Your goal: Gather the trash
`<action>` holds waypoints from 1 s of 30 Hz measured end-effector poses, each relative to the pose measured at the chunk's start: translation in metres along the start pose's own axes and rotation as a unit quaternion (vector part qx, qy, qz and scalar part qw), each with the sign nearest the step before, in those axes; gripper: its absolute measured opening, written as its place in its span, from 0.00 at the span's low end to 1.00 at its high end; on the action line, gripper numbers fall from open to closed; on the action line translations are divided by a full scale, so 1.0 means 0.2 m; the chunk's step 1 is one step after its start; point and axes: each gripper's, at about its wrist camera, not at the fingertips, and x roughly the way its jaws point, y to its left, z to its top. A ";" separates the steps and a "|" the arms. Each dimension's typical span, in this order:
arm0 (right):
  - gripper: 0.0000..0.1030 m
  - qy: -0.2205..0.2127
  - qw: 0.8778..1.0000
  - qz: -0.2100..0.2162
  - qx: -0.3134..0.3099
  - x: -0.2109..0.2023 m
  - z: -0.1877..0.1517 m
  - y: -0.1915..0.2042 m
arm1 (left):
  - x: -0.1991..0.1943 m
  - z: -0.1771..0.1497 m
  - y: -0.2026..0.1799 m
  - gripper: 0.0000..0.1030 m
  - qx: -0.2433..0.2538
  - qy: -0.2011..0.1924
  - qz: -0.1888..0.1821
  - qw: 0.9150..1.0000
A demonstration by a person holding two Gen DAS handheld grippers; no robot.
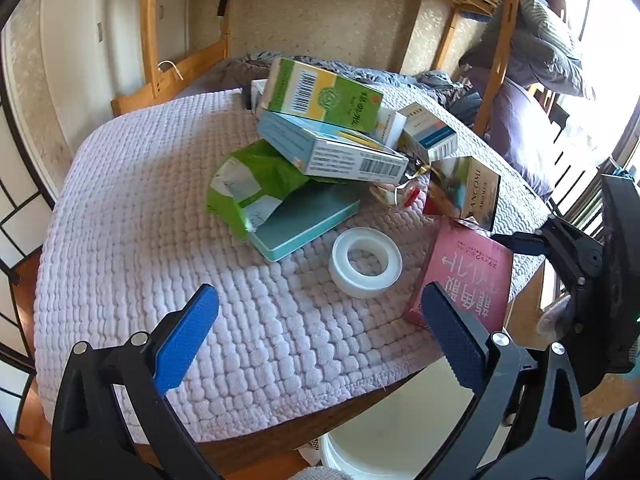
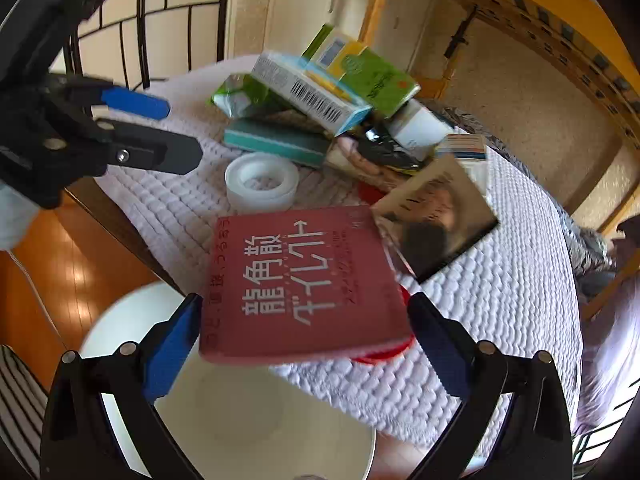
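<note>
The right tool (image 2: pixel 304 328) has the red box (image 2: pixel 300 284) between its blue pads (image 2: pixel 172 344). The box fills the gap from pad to pad, so it looks clamped, but the blur along its lower edge makes it hard to tell how firm the hold is. The box hangs past the edge of the bench (image 2: pixel 500 280), partly over the white bin (image 2: pixel 256 412) below.

The left tool (image 1: pixel 320 316) is wide open and holds nothing. It hovers above the quilted cover near the tape roll (image 1: pixel 366 262).

The main risk is the drop. Only the near part of the box is over the bin, so a release now could leave it tipping back onto the cover or catching the rim and landing on the wooden floor (image 2: pixel 52 264). It needs to travel further out over the opening first.

The second risk is the mirrored box (image 2: pixel 436 216). It touches or overlaps the far corner of the red box, and pulling back could drag it off the bench.

The pile (image 1: pixel 320 132) behind is loosely stacked, with cartons leaning on the green bag (image 1: pixel 256 184) and the teal tin (image 1: pixel 304 220). A careless reach by the left tool could topple it and scatter pieces over the edge.
</note>
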 end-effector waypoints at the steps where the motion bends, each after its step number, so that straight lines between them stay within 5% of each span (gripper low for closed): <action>1: 0.95 0.001 1.000 -0.001 -0.005 0.01 0.00 0.01 | 0.00 0.00 0.00 0.99 -0.001 0.001 -0.001 1.000; 4: 0.84 -0.001 1.000 0.009 -0.007 0.01 0.02 0.02 | 0.01 -0.01 0.00 0.99 -0.001 0.004 -0.005 1.000; 10: 0.84 -0.004 1.000 0.005 0.006 -0.07 -0.01 -0.02 | 0.07 0.00 -0.05 0.96 0.027 0.017 -0.008 0.999; 22: 0.84 -0.009 0.995 0.007 0.095 -0.18 -0.08 -0.18 | 0.27 0.05 -0.19 0.70 0.084 0.051 0.019 0.995; 27: 0.84 -0.010 0.994 0.005 0.110 -0.18 -0.12 -0.21 | 0.27 0.06 -0.22 0.50 0.084 0.042 0.032 0.995; 30: 0.84 -0.012 0.994 0.004 0.113 -0.20 -0.13 -0.20 | 0.26 0.06 -0.23 0.50 0.082 0.039 0.033 0.995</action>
